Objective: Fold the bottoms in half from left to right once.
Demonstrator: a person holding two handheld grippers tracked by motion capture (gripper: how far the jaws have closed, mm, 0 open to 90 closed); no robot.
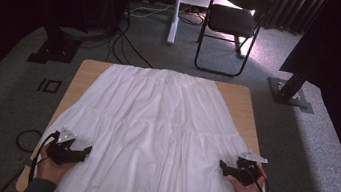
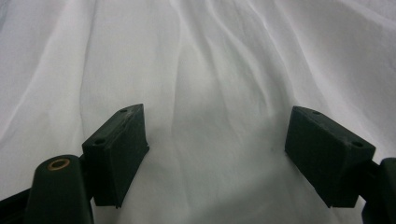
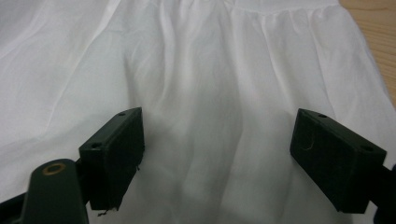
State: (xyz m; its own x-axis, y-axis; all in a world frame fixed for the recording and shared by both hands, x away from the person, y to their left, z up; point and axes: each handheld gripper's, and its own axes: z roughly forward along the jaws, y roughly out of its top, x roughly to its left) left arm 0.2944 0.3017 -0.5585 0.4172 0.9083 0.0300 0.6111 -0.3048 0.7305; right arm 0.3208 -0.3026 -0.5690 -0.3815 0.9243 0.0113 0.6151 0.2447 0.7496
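High view: a white skirt (image 1: 158, 134) lies spread flat over the wooden table (image 1: 86, 71), waistband at the far edge. My left gripper (image 1: 86, 151) and right gripper (image 1: 222, 165) rest at its near corners, pointing inward, both pairs of jaws wide apart above the cloth.

Black hand-held gripper (image 1: 86, 151), grey sleeves (image 1: 39, 189)
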